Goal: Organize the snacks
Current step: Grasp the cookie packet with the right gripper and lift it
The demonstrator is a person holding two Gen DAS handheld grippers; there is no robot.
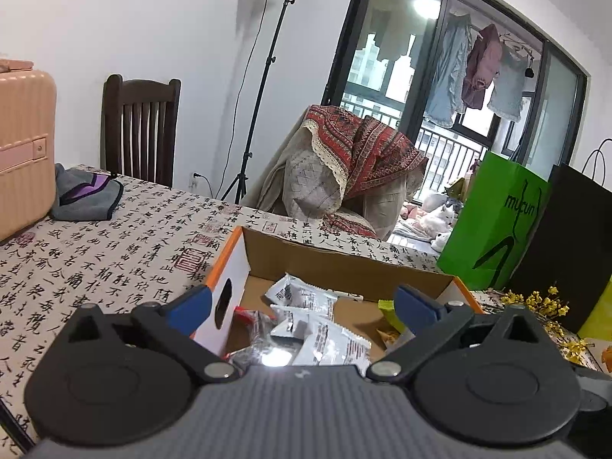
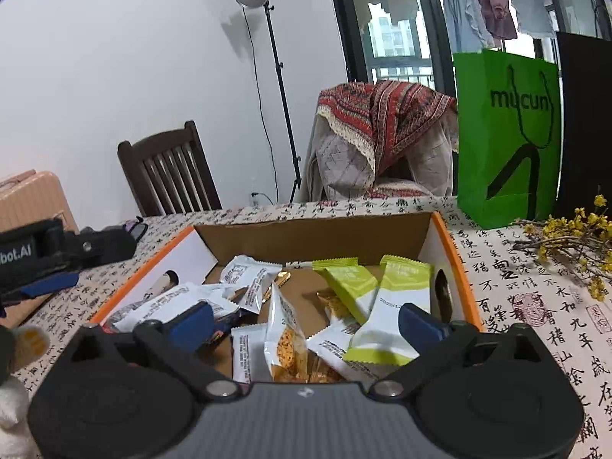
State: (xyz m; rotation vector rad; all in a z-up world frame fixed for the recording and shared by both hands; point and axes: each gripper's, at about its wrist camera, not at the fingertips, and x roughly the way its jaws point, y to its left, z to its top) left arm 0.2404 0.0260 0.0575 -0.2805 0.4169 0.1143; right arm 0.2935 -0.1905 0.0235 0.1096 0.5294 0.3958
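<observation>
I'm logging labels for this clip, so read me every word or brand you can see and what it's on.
"mucun": green paper bag.
"bot.AI", start cut off: left gripper body.
Tablecloth: printed Chinese calligraphy and red seals, too many to list.
Snack packets in the cardboard box: print too small to read.

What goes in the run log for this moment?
left gripper: open, empty | right gripper: open, empty | snack packets: loose in cardboard box | box: on table
</observation>
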